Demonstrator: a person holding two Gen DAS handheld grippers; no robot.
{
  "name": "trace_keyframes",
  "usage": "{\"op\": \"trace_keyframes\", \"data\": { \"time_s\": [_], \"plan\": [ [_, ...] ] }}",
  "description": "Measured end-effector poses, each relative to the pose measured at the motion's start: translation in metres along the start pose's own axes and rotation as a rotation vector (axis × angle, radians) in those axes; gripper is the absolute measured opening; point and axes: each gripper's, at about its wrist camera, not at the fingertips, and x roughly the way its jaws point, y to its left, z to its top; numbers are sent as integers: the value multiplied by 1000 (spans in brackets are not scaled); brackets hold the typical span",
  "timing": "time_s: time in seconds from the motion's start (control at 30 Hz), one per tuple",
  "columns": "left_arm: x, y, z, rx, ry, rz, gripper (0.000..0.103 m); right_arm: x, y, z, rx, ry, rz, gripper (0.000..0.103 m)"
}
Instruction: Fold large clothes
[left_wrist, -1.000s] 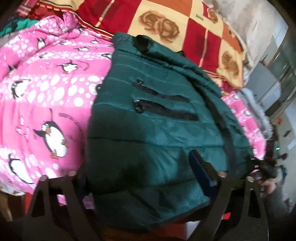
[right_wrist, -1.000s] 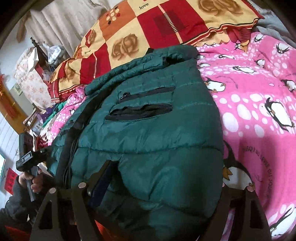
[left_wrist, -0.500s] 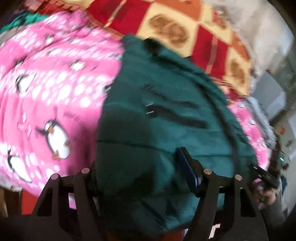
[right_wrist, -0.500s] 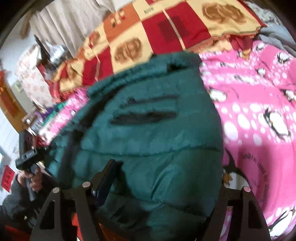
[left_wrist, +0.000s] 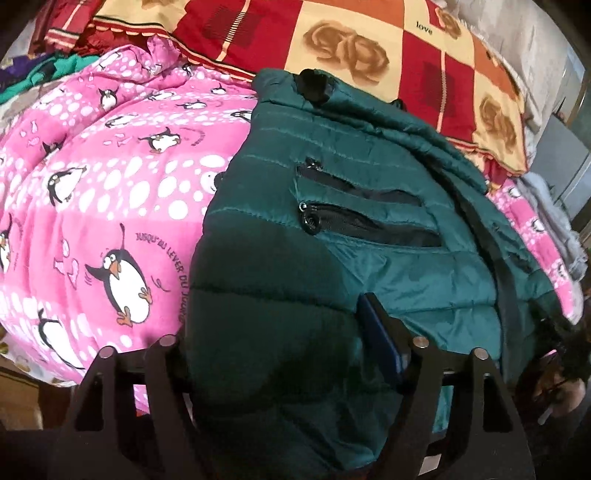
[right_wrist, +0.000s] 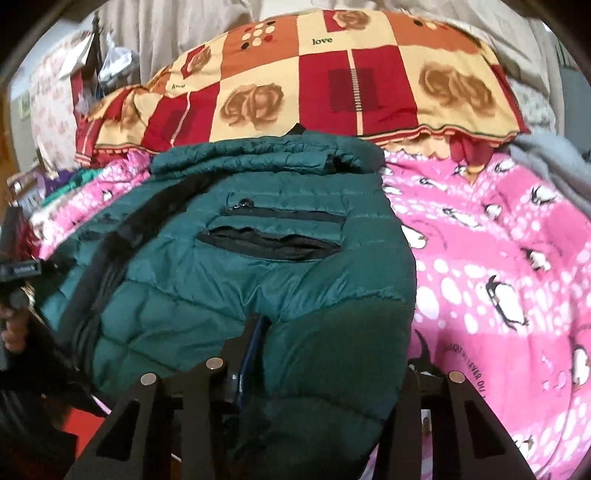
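Nearest the cameras, the left tool (left_wrist: 284, 350) and the right tool (right_wrist: 325, 354) each clench a thick bunch of the jacket's (left_wrist: 332, 266) near edge, one at each side of that edge. To fold well, I judge both should lift together, level, and carry the edge toward the collar (right_wrist: 266, 155) so the padding does not slump. Both tools point forward and low, side by side. The jacket lies inside up, pockets (right_wrist: 269, 240) showing, on the pink blanket (left_wrist: 92, 206) of the bed; beyond sits a checked quilt (right_wrist: 332, 85).

A home bedroom: a bed under a pink penguin blanket (left_wrist: 110, 206), a rose-patterned quilt (right_wrist: 314, 85) and curtains (right_wrist: 166, 33) behind.
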Motion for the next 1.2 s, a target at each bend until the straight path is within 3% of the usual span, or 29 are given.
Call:
{"op": "trace_keyframes", "data": {
  "time_s": [0.13, 0.27, 0.33, 0.83, 1.03, 1.2],
  "plan": [
    [0, -5, -1, 25, -10, 32, 74, 1, 0, 1, 0, 16, -10, 37],
    [-10, -24, -7, 137, -76, 97, 39, -3, 7, 2, -43, 7, -58, 29],
    [-10, -27, -9, 152, -91, 120, 35, -5, 12, 3, -58, 2, -87, 27],
    [-14, -27, -8, 140, -107, 136, 27, -15, 26, 1, -128, -36, -186, 23],
    [-33, -16, -16, 39, -122, 74, 17, -32, 26, -3, -102, -60, -199, 20],
    [-51, -19, -30, -1, -117, 65, 16, -48, 21, -5, -55, -79, -171, 19]
  ]
}}
